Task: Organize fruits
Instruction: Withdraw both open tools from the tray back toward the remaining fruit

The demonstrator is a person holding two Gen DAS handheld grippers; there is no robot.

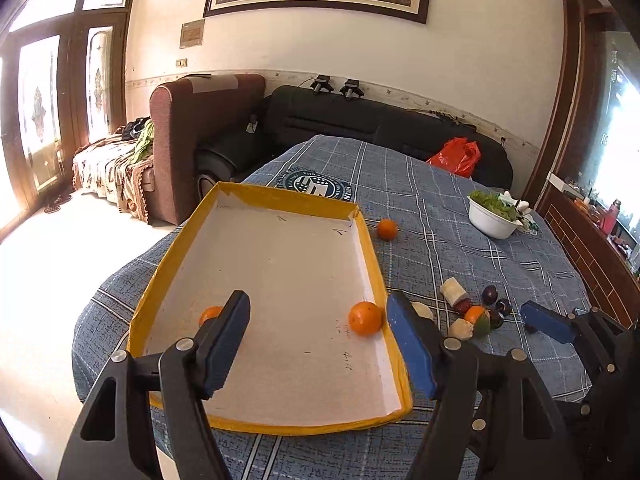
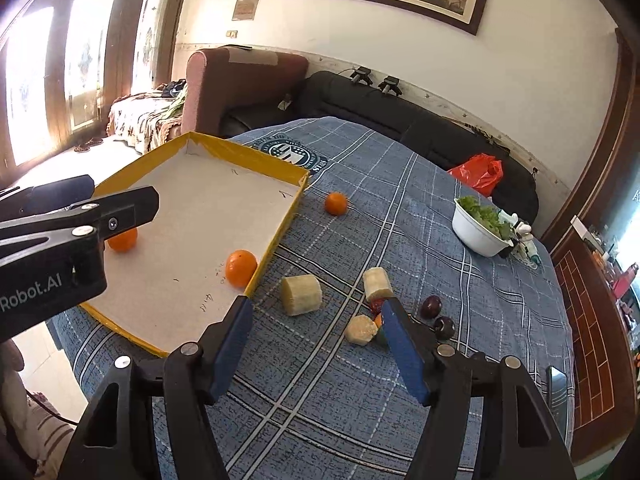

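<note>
A yellow-rimmed tray (image 1: 373,256) (image 2: 280,228) with a white floor lies on the blue checked cloth. Two oranges are inside it: one (image 1: 365,318) (image 2: 241,267) near the right rim, another (image 1: 209,314) (image 2: 123,240) partly behind a finger. A third orange (image 1: 387,228) (image 2: 335,203) rests on the cloth beyond the tray's far right corner. My left gripper (image 1: 318,308) hangs open and empty over the tray. My right gripper (image 2: 316,306) is open and empty above the cloth, near pale cylindrical chunks (image 2: 301,294), two dark plums (image 2: 431,306) and a half-hidden orange-green fruit (image 1: 478,320).
A white bowl of greens (image 2: 480,234) (image 1: 494,218) stands at the table's far right. A red plastic bag (image 2: 478,172) lies on the black sofa (image 1: 360,124) behind the table. The table drops off to the floor on the left.
</note>
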